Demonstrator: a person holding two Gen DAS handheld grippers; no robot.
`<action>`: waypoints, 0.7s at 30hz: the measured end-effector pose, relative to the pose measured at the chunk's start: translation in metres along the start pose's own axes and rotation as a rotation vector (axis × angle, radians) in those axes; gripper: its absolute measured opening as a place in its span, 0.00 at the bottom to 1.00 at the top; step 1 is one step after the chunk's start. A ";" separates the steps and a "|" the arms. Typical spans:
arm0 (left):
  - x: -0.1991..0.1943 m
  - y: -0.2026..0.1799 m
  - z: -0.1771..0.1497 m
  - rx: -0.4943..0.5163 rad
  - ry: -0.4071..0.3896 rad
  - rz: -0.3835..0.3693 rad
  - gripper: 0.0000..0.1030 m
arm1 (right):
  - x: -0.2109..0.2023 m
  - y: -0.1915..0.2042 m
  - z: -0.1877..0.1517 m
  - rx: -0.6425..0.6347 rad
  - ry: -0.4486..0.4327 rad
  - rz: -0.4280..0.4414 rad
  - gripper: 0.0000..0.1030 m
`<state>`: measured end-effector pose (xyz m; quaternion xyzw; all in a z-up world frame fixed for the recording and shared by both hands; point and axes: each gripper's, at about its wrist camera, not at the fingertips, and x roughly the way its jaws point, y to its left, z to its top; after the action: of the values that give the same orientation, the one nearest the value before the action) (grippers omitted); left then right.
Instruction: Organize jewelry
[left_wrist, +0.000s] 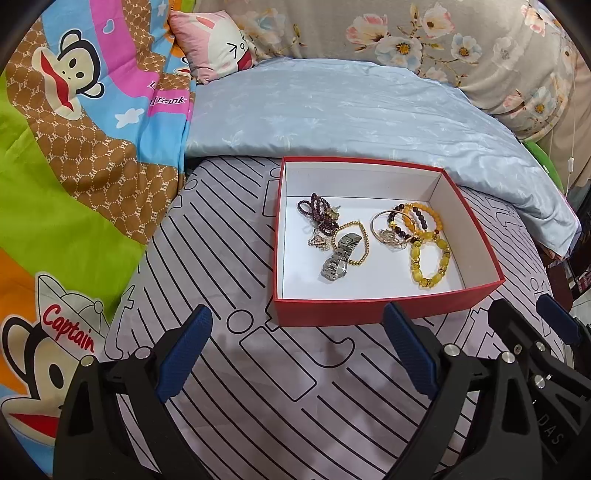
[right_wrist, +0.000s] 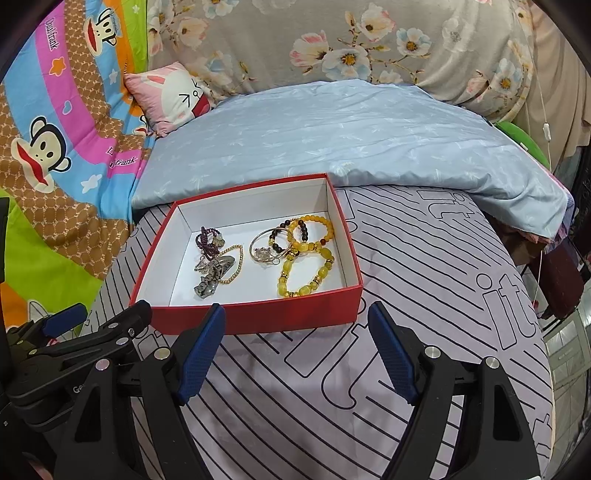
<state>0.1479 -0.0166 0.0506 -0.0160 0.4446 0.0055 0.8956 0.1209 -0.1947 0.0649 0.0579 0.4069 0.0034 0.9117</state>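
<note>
Red box (left_wrist: 384, 312): matt cardboard, white paper-like inside. Watch (left_wrist: 338, 260): shiny steel links. Yellow bead bracelet (left_wrist: 430, 262): glossy, translucent. Gold bead bracelet (left_wrist: 364, 242): polished metal. Striped bedsheet (left_wrist: 258, 387): smooth matt cloth. Blue quilt (left_wrist: 332, 110): faint sheen. Finger pads (left_wrist: 183, 354): blue, textured rubbery; black matt plastic frames.

Bed sheet (left_wrist: 229, 387), pale lilac with black line-and-outline print, covers the near part of the bed. Light blue quilt (left_wrist: 332, 110) lies folded across behind it, edge overlapping the sheet. Cartoon monkey blanket (left_wrist: 74, 129), green, brown, pink and blue panels, bunched along the left side. Small pink pillow (left_wrist: 218, 44) with a white bunny face sits at the far left corner, touching the blue quilt. Grey floral bedding (left_wrist: 461, 44) piled along the back. White cord with inline switch (right_wrist: 546, 133) hangs at far right
</note>
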 end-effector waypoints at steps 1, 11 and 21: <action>0.000 0.000 0.000 0.000 0.001 -0.001 0.88 | -0.001 0.000 0.000 0.001 0.000 0.001 0.75; 0.001 0.000 0.000 -0.001 0.003 0.000 0.88 | 0.000 0.000 0.000 0.001 0.000 0.000 0.75; 0.000 0.001 -0.001 -0.007 0.005 -0.001 0.88 | 0.000 -0.001 0.000 0.001 0.000 0.001 0.75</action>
<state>0.1475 -0.0160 0.0499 -0.0194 0.4467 0.0064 0.8945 0.1210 -0.1953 0.0651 0.0586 0.4068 0.0038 0.9116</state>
